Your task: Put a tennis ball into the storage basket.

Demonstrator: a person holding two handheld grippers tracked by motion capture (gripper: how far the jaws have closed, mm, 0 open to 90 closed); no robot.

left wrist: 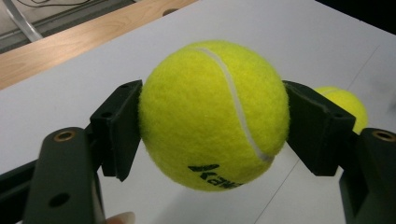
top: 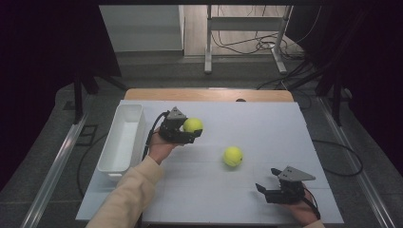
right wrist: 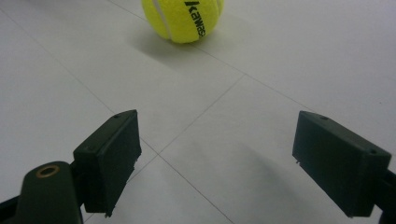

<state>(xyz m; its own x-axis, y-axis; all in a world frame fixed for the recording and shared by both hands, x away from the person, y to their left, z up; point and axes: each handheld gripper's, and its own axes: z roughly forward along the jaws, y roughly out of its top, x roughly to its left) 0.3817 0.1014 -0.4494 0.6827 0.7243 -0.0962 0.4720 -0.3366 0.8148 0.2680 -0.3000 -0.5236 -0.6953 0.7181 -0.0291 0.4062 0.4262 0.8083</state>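
Note:
My left gripper is shut on a yellow tennis ball, held above the white table to the right of the tray. In the left gripper view both pads press the sides of the held tennis ball, and the gripper points toward the table's far edge. A second tennis ball lies on the table near the middle; part of it shows past the jaw. My right gripper stands open low at the front right, nothing between its fingers. The lying tennis ball sits ahead of the right gripper.
A long white tray stands along the table's left side and looks empty. The white table sheet ends at a wooden strip at the back. Beyond are a grey floor, cables and a stand's legs.

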